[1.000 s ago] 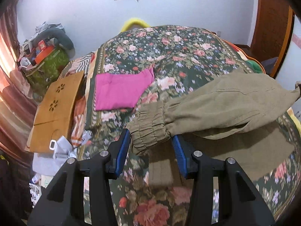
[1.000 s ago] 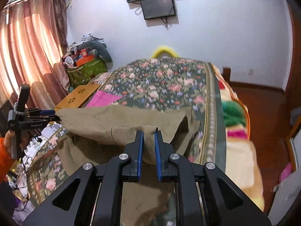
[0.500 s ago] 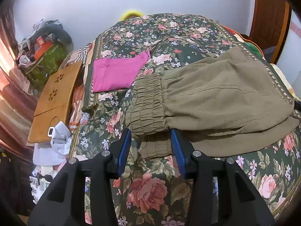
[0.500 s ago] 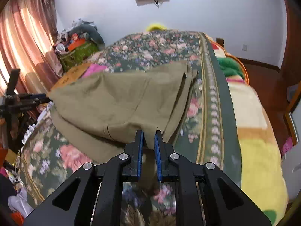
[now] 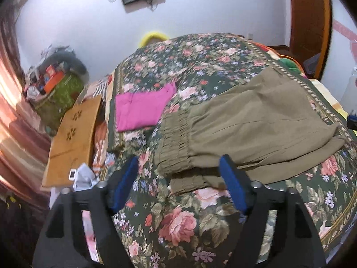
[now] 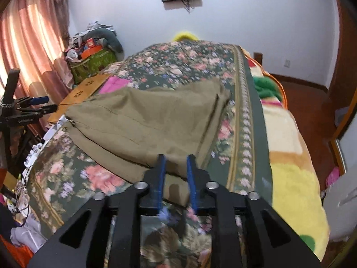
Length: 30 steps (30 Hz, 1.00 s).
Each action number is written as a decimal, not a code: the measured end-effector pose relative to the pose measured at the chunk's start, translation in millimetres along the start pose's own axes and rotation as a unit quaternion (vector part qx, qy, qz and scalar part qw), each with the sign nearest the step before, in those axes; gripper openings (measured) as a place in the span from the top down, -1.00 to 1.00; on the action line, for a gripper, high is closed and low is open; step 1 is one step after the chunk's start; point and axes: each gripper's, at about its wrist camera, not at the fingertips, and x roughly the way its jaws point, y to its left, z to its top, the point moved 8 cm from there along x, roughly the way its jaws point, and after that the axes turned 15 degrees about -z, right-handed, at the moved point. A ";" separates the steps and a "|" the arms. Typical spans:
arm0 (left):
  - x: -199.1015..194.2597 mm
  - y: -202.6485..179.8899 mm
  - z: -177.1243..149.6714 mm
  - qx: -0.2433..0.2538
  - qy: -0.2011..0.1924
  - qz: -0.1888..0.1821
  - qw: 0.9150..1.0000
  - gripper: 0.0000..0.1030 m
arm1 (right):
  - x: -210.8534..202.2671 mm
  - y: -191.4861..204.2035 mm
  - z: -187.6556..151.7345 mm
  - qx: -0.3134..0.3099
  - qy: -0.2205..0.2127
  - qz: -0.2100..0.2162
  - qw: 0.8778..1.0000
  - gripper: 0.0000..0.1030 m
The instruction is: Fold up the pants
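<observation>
The olive pants (image 5: 245, 120) lie folded on the floral bedspread (image 5: 178, 218), their elastic cuffs stacked at the near left. My left gripper (image 5: 178, 163) is opening wide; the cuffs lie between its blue pads (image 5: 125, 183), but the pads do not touch them. In the right wrist view the pants (image 6: 145, 120) spread flat across the bed. My right gripper (image 6: 175, 158) is opening too, with the near edge of the cloth in the gap and the pads off it. The left gripper (image 6: 42, 103) shows at that view's left edge.
A folded pink garment (image 5: 140, 109) lies on the bed beyond the cuffs. A wooden board (image 5: 73, 138) and a cluttered green bag (image 5: 58, 89) stand left of the bed. A yellow and green blanket (image 6: 290, 156) hangs down the right side, above brown floor.
Both grippers lowered the lifted pants onto the bed, laying one half over the other. Both then let go: the left jaws spread wide, the right jaws parted slightly.
</observation>
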 end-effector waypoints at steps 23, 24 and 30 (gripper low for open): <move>66.2 -58.7 12.5 0.089 0.068 -0.079 0.991 -0.71 | 56.9 122.1 15.7 -0.140 0.031 0.078 0.987 -0.22; 65.9 -57.4 15.1 0.082 0.068 -0.084 0.991 -0.71 | 58.3 123.7 17.1 -0.141 0.031 0.079 0.986 -0.22; 66.0 -56.3 19.2 0.072 0.067 -0.092 0.991 -0.71 | 69.2 134.9 30.1 -0.149 0.024 0.084 0.985 0.50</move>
